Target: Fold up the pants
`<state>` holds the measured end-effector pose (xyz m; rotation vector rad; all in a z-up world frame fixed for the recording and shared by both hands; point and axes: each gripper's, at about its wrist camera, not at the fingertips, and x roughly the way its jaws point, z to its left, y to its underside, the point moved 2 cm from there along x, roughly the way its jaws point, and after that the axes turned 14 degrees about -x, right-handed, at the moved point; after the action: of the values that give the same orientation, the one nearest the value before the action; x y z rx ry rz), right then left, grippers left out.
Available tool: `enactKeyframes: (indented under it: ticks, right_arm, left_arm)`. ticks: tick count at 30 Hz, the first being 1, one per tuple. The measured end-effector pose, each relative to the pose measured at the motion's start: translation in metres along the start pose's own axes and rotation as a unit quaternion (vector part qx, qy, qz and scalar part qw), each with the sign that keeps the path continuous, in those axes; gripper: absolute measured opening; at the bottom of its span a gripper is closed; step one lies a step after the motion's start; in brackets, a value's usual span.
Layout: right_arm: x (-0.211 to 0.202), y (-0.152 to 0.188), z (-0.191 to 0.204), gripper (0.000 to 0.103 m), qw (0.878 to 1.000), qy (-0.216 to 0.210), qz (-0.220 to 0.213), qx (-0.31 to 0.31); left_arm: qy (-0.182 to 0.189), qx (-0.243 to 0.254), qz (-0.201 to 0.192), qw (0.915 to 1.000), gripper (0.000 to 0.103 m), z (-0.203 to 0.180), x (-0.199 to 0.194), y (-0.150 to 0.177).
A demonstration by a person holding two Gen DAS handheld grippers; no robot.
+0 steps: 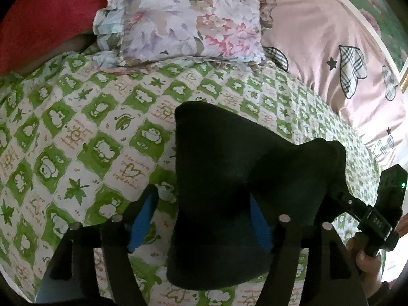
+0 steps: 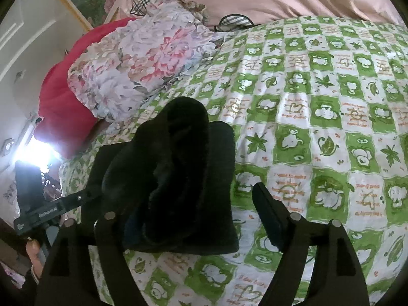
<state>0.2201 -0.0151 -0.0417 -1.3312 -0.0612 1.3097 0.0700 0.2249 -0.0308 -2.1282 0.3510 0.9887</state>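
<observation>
The black pants (image 1: 229, 173) lie bunched and partly folded on the green-and-white checked bedsheet (image 1: 76, 132). In the left wrist view my left gripper (image 1: 201, 219) stands open; its blue-padded fingers (image 1: 141, 219) flank the near end of the pants, which drape over the right finger. In the right wrist view the pants (image 2: 173, 183) are a thick folded bundle that covers the left finger of my open right gripper (image 2: 196, 216); the right finger (image 2: 270, 219) stands free over the sheet. The other gripper (image 1: 382, 204) shows at the pants' far side in each view.
A floral pillow (image 1: 183, 17) lies at the head of the bed, with a red cushion (image 1: 46, 12) beside it and a pink quilt (image 1: 331, 38) with plaid hearts behind. Checked bedsheet (image 2: 331, 127) extends to the right of the pants. A wall and bright light (image 2: 38, 153) lie past the bed's left edge.
</observation>
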Motion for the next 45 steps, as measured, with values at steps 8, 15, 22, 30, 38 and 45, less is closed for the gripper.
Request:
enactKeyframes:
  ticks: [8,15,22,30,38,45]
  right_arm:
    - [-0.011,0.001,0.006,0.086,1.0,0.022,-0.015,-0.015]
    - [-0.029,-0.002,0.024,0.086,0.999,0.016,-0.038,-0.033]
    - [-0.043,0.0,0.054,0.087,0.995,0.016,-0.041,-0.09]
    - [-0.055,0.001,0.085,0.094,0.985,0.025,-0.039,-0.165]
    - [-0.054,0.017,0.095,0.097,0.98,0.037,-0.029,-0.195]
    - [-0.054,0.025,0.091,0.097,0.978,0.053,-0.029,-0.199]
  left_arm:
    - [-0.008,0.003,-0.009,0.9999,0.076,0.002,-0.011,0.005]
    - [-0.022,0.022,-0.033,0.999,0.08,-0.001,-0.029,0.013]
    - [-0.032,0.041,-0.041,0.9978,0.081,-0.003,-0.043,0.028]
    - [-0.041,0.059,-0.059,0.9956,0.082,-0.007,-0.059,0.036]
    - [-0.066,0.093,-0.082,0.9901,0.084,-0.016,-0.065,0.052]
    - [-0.083,0.107,-0.095,0.9863,0.085,-0.017,-0.059,0.063]
